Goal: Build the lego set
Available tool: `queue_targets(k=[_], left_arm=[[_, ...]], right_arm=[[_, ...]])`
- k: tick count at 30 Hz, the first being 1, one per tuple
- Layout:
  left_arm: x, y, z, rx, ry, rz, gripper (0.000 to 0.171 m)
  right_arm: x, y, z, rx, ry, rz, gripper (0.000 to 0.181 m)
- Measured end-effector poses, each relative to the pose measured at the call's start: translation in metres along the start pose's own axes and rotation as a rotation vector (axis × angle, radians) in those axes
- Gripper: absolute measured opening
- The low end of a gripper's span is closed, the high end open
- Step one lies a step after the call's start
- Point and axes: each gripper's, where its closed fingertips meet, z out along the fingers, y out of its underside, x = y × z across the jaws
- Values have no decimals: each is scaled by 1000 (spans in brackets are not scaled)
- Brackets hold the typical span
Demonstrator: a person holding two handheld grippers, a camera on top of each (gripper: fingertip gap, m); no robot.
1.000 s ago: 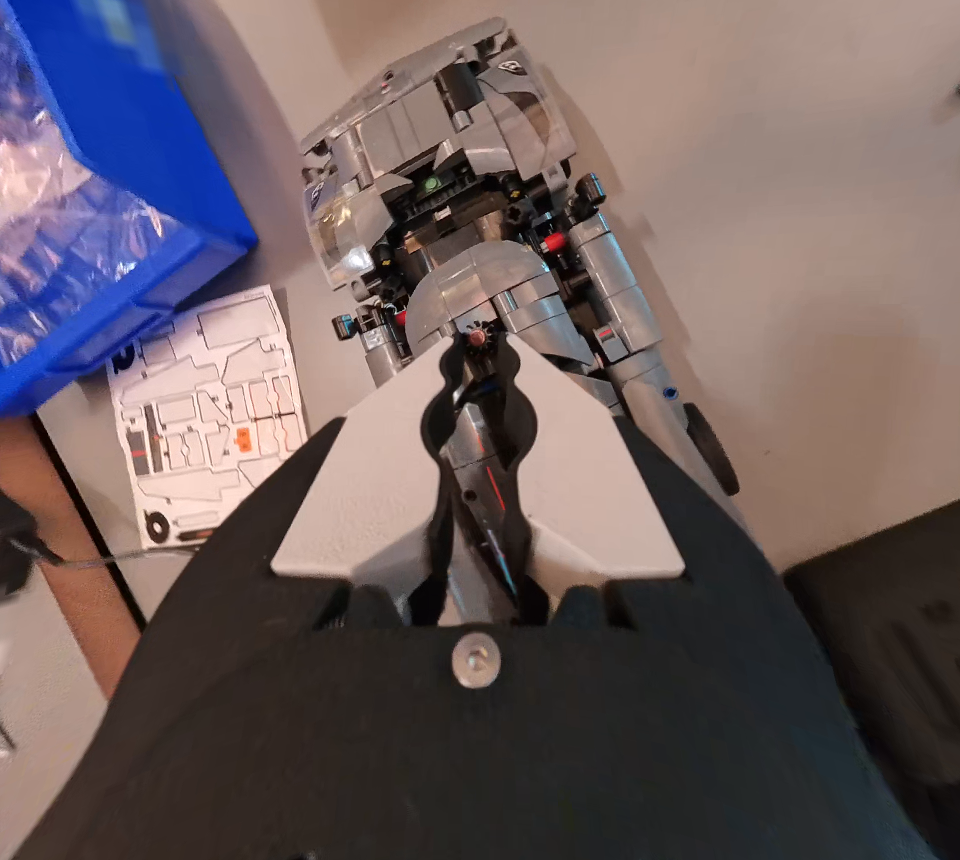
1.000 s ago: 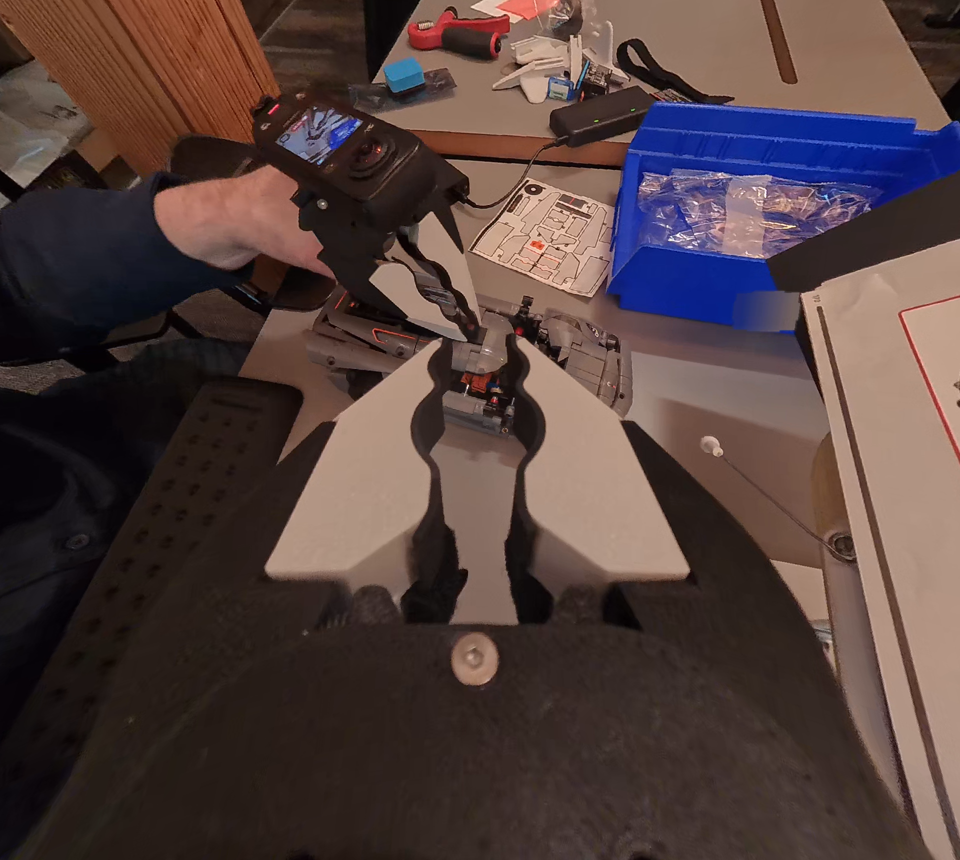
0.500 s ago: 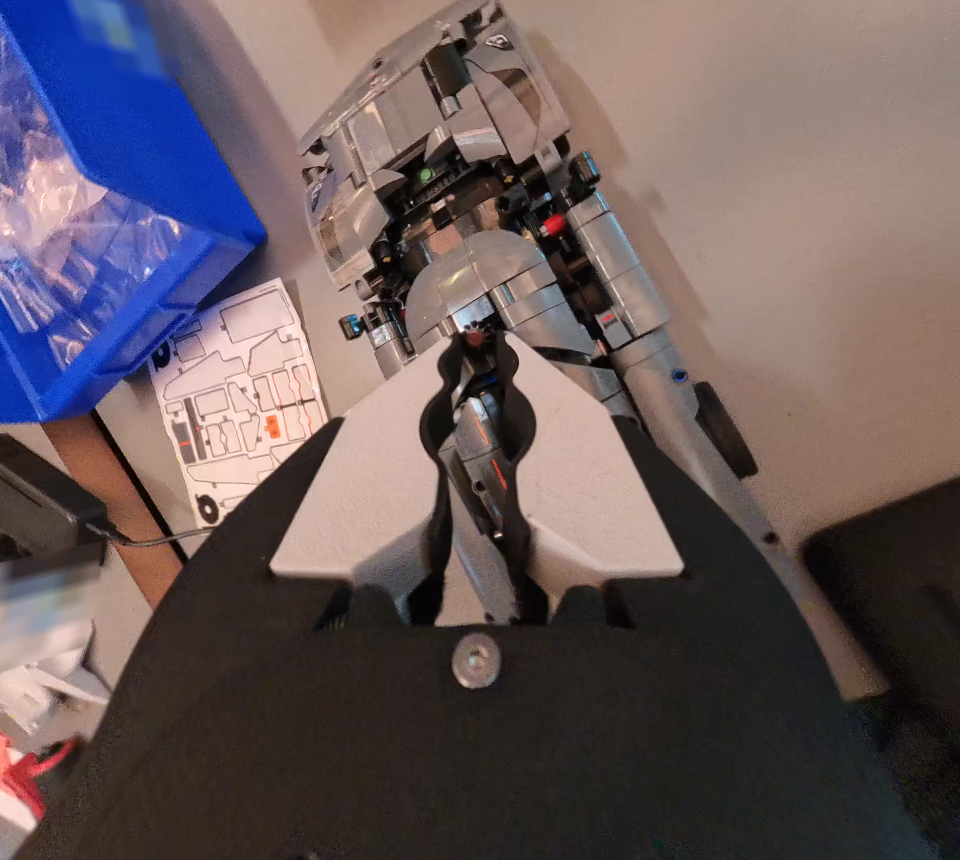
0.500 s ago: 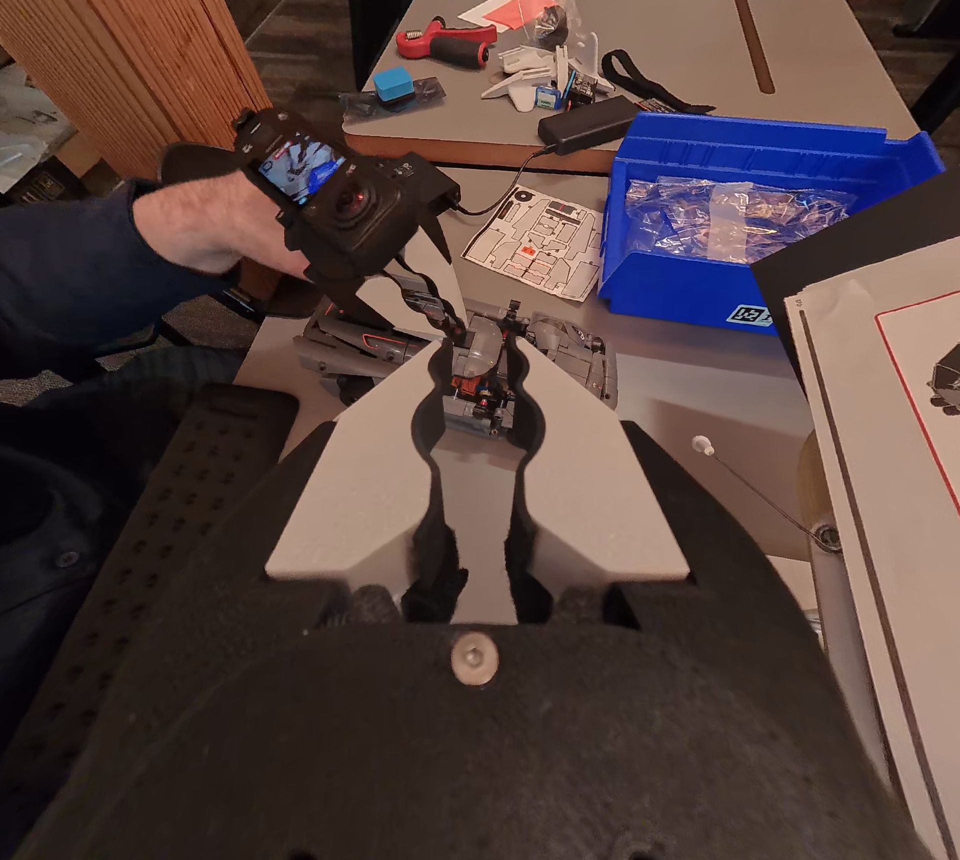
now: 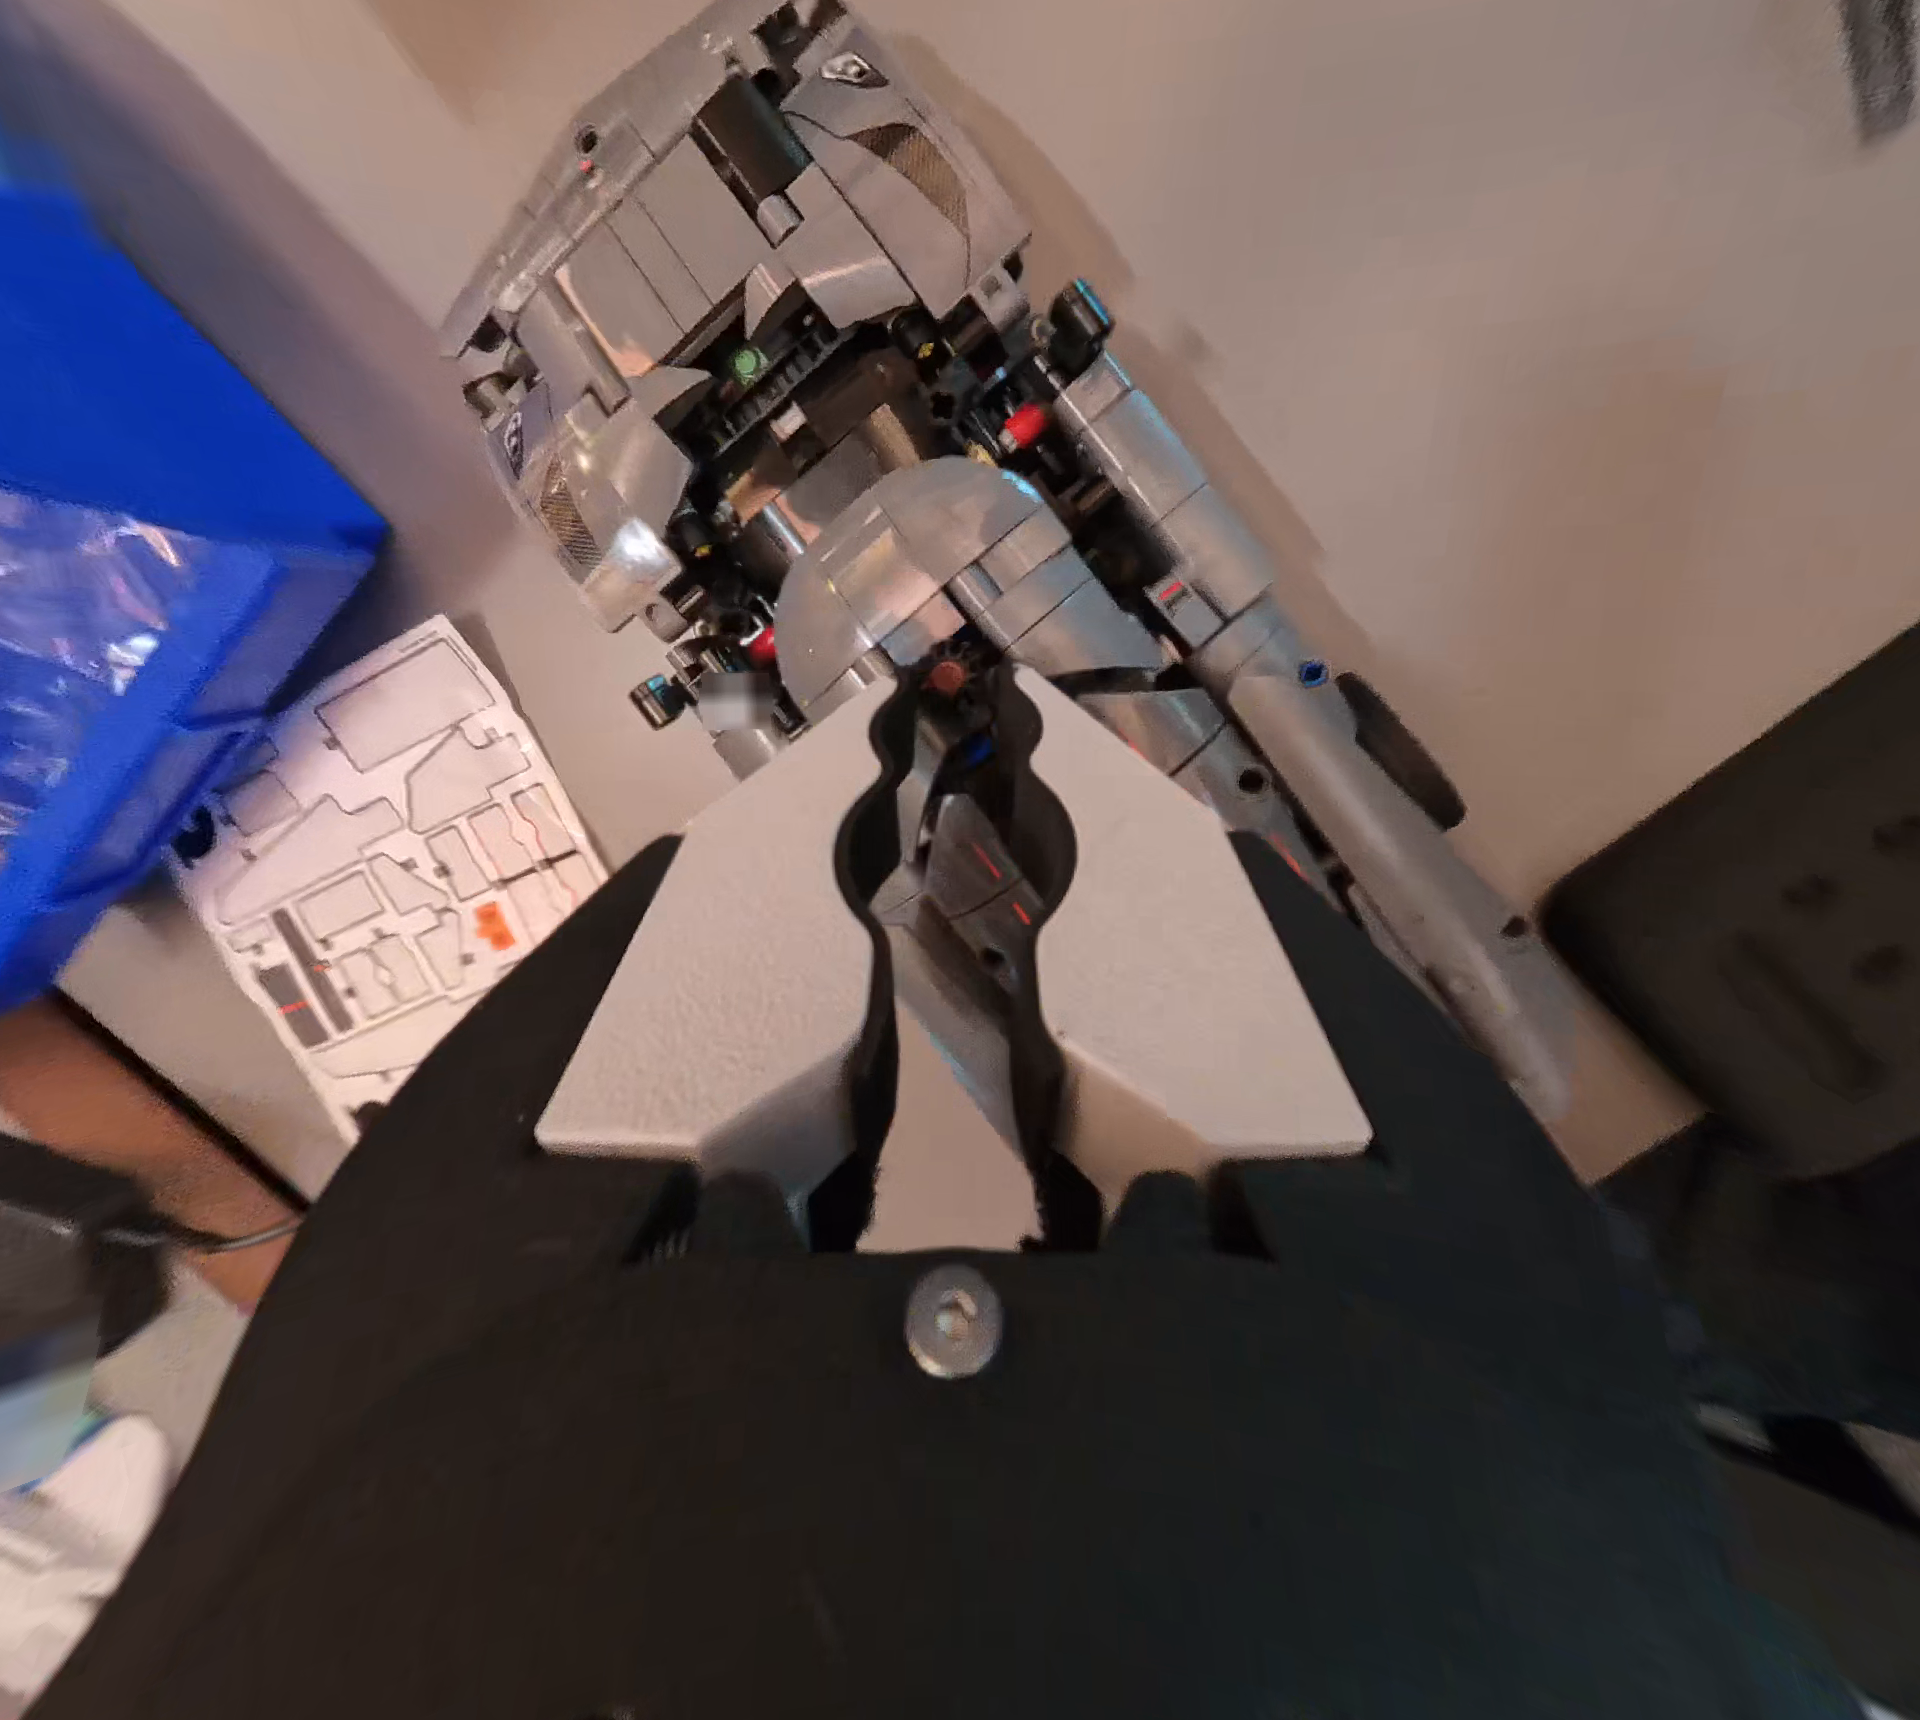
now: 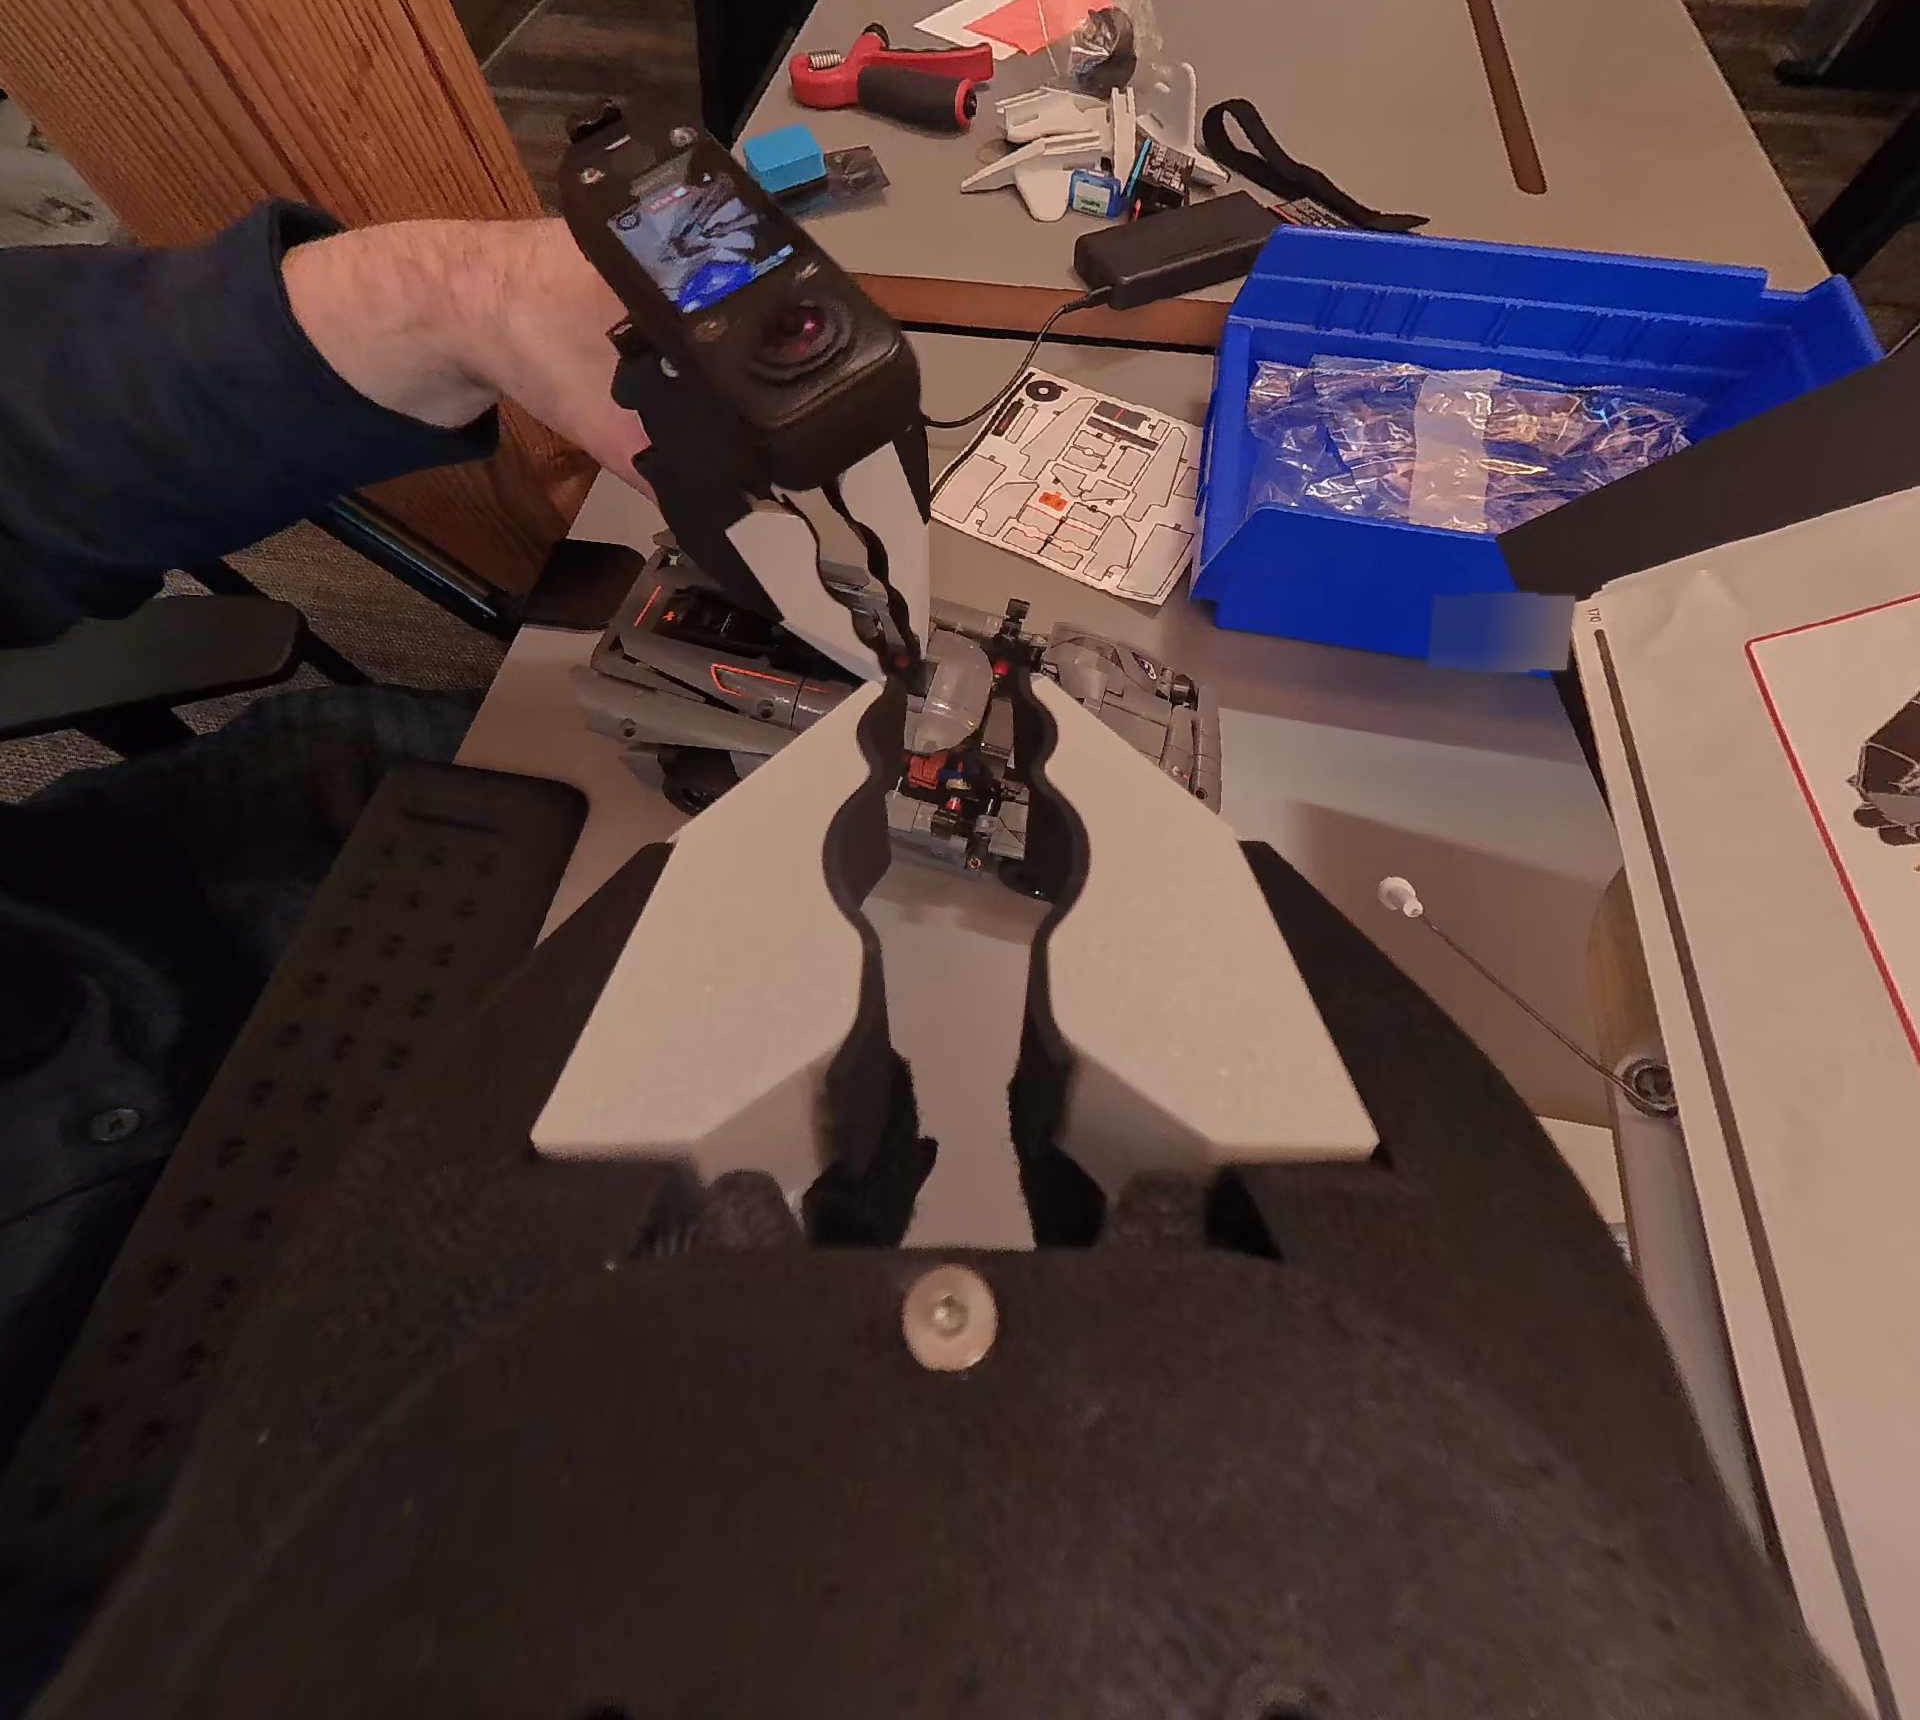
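step: seating a small pin [image 5: 943, 681] on the grey car model [image 5: 831, 382] | left gripper [image 5: 951, 694] pinching the pin at its tips | right gripper [image 6: 951, 714] part-open, empty, just short of the model | next: press squarely

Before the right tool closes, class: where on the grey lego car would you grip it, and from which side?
Probably across the near end of the grey lego car, coming in level from the front. That end sits between the fingers of the open right tool. The left tool already pinches a part on top, so come from the side.
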Motion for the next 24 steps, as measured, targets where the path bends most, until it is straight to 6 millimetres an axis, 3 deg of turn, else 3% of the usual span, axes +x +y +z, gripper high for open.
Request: queue_targets(k=[6,12,17,24], left_arm=[[-1,-2,0,8,19,-222,11],[-3,-5,2,-16,4,-262,11],[-3,-4,2,-96,-25,-97,10],[-1,-1,1,-193,-65,323,10]], right_arm=[[-2,-1,0,3,-1,-7,18],[-2,-2,-1,10,-4,-5,18],[0,0,-1,6,-4,0,18],[3,4,-1,1,-3,6,19]])
